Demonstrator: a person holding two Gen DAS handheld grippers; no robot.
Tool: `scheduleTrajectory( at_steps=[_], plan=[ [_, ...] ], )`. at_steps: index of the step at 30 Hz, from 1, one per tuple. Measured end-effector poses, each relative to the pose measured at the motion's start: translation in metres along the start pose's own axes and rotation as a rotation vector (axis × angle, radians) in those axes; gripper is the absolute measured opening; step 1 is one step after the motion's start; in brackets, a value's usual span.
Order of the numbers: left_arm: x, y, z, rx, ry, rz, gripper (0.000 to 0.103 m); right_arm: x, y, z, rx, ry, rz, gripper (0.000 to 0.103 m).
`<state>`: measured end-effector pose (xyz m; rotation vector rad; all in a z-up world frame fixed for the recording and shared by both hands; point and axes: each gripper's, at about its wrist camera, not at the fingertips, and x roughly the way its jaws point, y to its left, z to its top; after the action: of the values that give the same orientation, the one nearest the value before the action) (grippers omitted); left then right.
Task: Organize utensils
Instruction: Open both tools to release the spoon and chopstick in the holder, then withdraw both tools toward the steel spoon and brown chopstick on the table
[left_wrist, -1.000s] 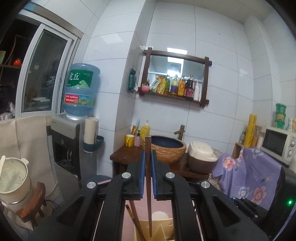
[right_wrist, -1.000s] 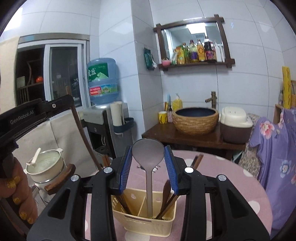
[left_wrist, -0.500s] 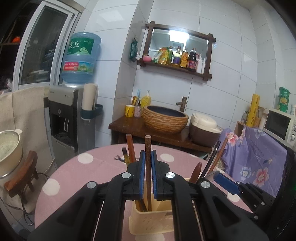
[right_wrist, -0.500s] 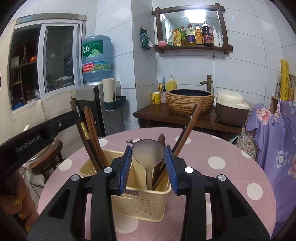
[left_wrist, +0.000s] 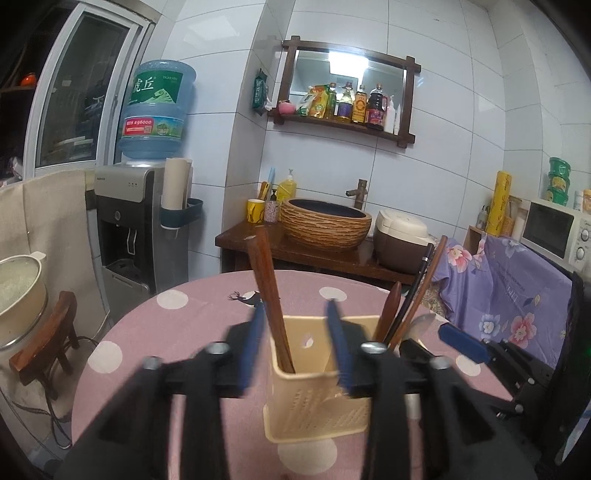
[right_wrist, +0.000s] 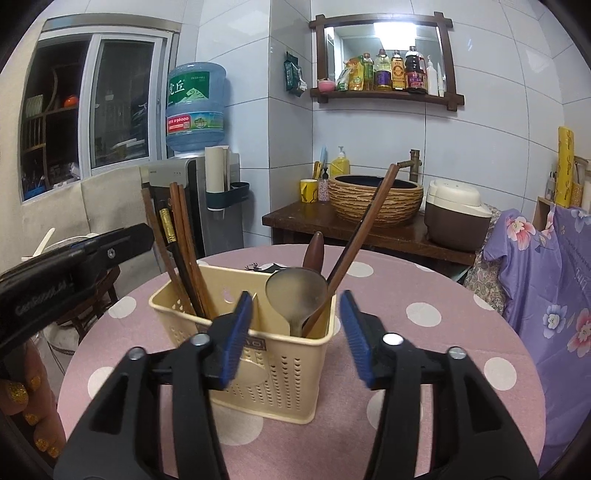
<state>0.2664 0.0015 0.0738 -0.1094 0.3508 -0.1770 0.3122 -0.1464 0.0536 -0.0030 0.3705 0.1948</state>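
A cream plastic holder (right_wrist: 284, 373) with perforated walls stands upright on the pink dotted worktop (right_wrist: 436, 354), split inside by a divider. In the holder's left compartment, dark wooden chopsticks (right_wrist: 184, 243) lean toward the left wall, one with a gold band. In the right compartment a metal spoon (right_wrist: 297, 291) stands bowl up, facing forward. Behind the spoon a brown wooden handle (right_wrist: 314, 249) pokes up, and a long brown chopstick (right_wrist: 364, 236) slants up to the right. From the left wrist view, a brown chopstick (left_wrist: 266, 284) leans left in the holder's near compartment.
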Motion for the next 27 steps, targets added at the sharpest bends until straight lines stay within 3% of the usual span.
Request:
scheduleTrajectory(
  at_steps=[2, 6, 19, 25, 27],
  plan=[
    [-0.007, 0.003, -0.006, 0.0, 0.006, 0.011, 0.049, -0.007, -0.001, -0.005, 0.002, 0.017, -0.004, 0.057],
    [-0.015, 0.017, -0.028, -0.027, 0.074, 0.031, 0.06, -0.017, -0.006, -0.023, 0.044, 0.102, 0.001, 0.059],
    [-0.035, 0.052, -0.12, -0.071, 0.314, 0.122, 0.069, -0.04, 0.011, -0.12, 0.07, 0.374, 0.018, 0.064],
    [-0.049, 0.056, -0.141, -0.074, 0.349, 0.149, 0.069, -0.053, 0.03, -0.156, 0.044, 0.451, 0.041, 0.064],
    [-0.052, 0.056, -0.142, -0.079, 0.35, 0.146, 0.069, -0.056, 0.037, -0.163, 0.031, 0.468, 0.046, 0.059]
  ],
)
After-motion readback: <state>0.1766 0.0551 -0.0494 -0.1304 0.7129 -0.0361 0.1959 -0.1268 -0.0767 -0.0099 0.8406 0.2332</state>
